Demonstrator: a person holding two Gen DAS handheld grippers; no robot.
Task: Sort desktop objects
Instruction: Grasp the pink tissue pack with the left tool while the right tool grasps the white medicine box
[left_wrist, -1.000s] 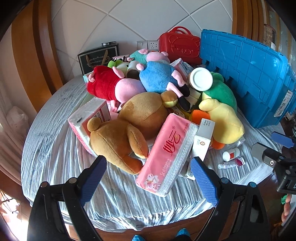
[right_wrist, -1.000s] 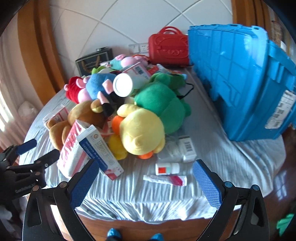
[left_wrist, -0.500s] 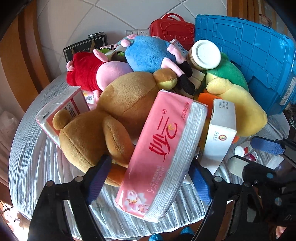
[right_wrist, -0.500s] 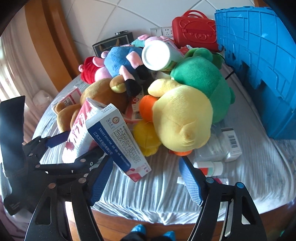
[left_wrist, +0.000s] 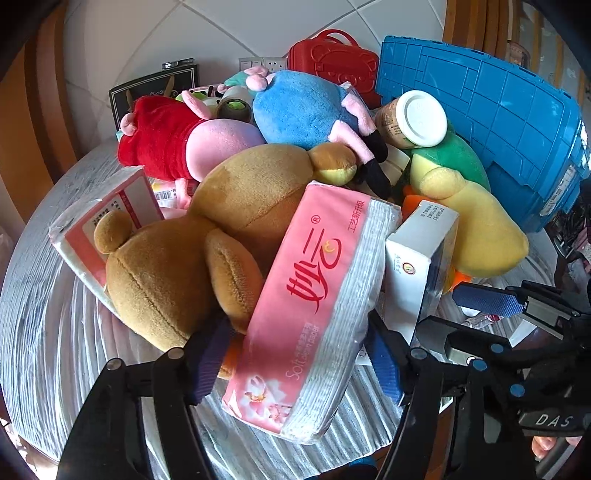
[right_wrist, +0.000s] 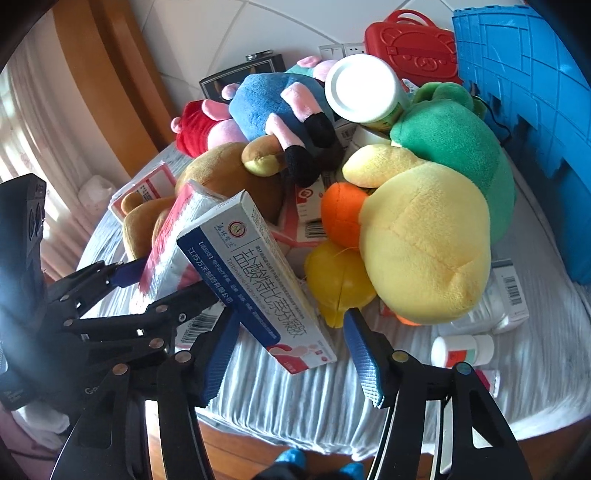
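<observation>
A pile of toys and boxes lies on a round table with a striped cloth (left_wrist: 44, 332). My left gripper (left_wrist: 295, 354) is open, its blue fingers on either side of a pink tissue pack (left_wrist: 314, 306) that leans on a brown plush bear (left_wrist: 207, 236). My right gripper (right_wrist: 291, 354) is open, its fingers on either side of the lower end of a white and blue medicine box (right_wrist: 255, 273). The left gripper also shows in the right wrist view (right_wrist: 122, 284), beside the tissue pack (right_wrist: 166, 240). I cannot tell whether any finger touches.
A yellow duck plush (right_wrist: 417, 240), a green plush (right_wrist: 454, 144), blue and red pig plushes (left_wrist: 306, 107) and a white-capped bottle (right_wrist: 362, 88) crowd the pile. A blue crate (left_wrist: 491, 122) stands at the right. Small bottles (right_wrist: 461, 350) lie near the table's front edge.
Both grippers have moved forward into the pile. The left one now straddles the tissue pack and the right one straddles the medicine box. Both stay open.
</observation>
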